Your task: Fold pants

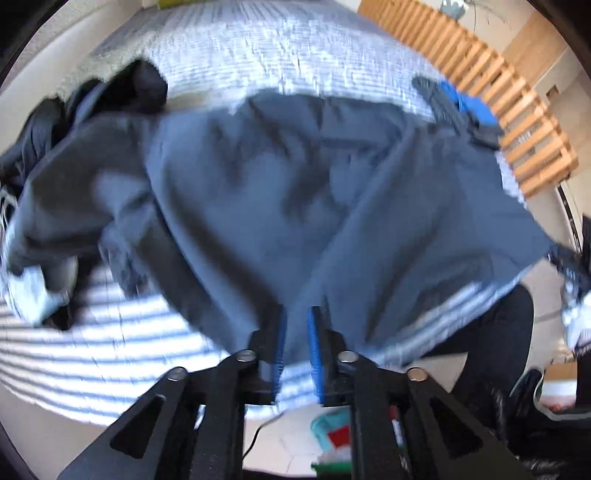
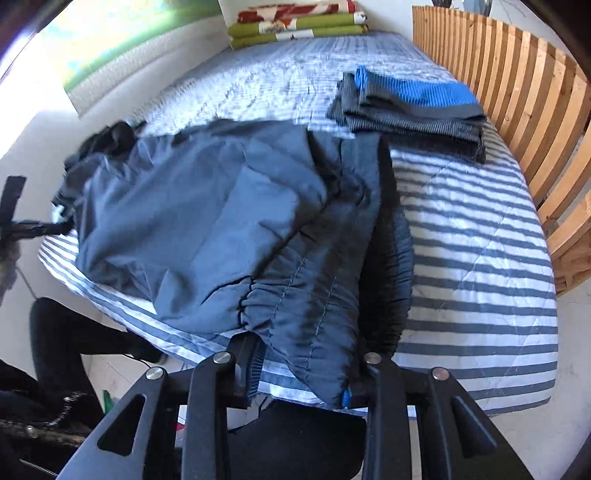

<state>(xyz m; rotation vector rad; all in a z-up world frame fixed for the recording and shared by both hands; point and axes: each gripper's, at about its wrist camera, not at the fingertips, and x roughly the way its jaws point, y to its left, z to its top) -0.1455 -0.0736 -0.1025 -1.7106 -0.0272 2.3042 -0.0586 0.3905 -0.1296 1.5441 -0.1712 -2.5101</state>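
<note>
Grey-blue pants [image 1: 295, 184] lie crumpled across the striped bed cover [image 1: 92, 350]. In the left wrist view my left gripper [image 1: 297, 332] stands at the pants' near edge. Its blue pads [image 1: 314, 350] are a little apart and their inner faces show, with the cloth's edge lying loosely between them. In the right wrist view the elastic waistband of the pants [image 2: 221, 221] hangs over the bed's front edge. It fills the gap of my right gripper [image 2: 299, 380], touches both fingers and hides most of the right one.
A folded blue-and-grey garment [image 2: 410, 107] lies at the back right beside the wooden slatted rail [image 2: 517, 110]. Dark clothes [image 2: 110, 140] are heaped at the back left. Folded green and red cloths [image 2: 295, 22] sit at the far end. A person's dark leg [image 2: 66, 332] stands by the bed.
</note>
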